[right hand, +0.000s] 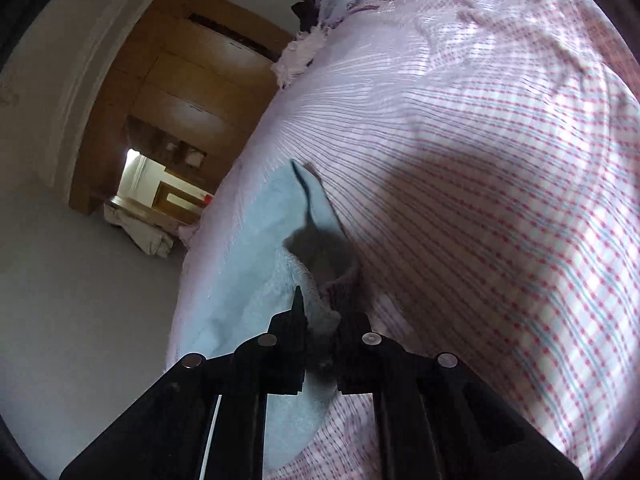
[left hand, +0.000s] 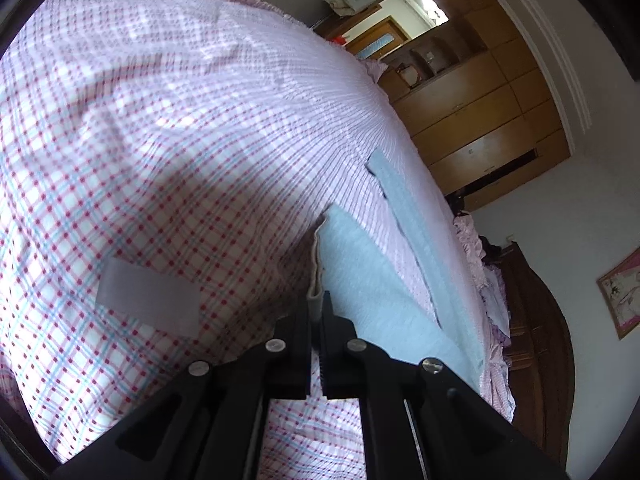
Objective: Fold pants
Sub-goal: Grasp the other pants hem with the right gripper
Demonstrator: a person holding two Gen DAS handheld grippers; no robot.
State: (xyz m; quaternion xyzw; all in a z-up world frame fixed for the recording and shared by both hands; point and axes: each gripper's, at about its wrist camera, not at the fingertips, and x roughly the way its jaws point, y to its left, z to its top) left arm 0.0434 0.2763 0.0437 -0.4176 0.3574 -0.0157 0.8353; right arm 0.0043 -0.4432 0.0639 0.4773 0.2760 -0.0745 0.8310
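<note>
Light blue pants [left hand: 360, 280] lie on the plaid bed sheet [left hand: 160, 140], with one long strip of them [left hand: 420, 216] stretching toward the bed's far side. My left gripper [left hand: 319, 298] is shut on a folded edge of the pants, which stands up between the black fingers. In the right wrist view the same pants [right hand: 256, 248] spread along the bed's left edge. My right gripper [right hand: 320, 316] is shut on a bunched, shadowed fold of the pants, lifted slightly off the sheet.
A grey rectangular patch [left hand: 148, 304] lies on the sheet left of my left gripper. Ruffled pink bedding [left hand: 476, 240] and a dark wooden headboard [left hand: 536, 320] are at the right. A wooden wardrobe [left hand: 480, 120] stands beyond the bed, and it also shows as the wardrobe [right hand: 192, 80].
</note>
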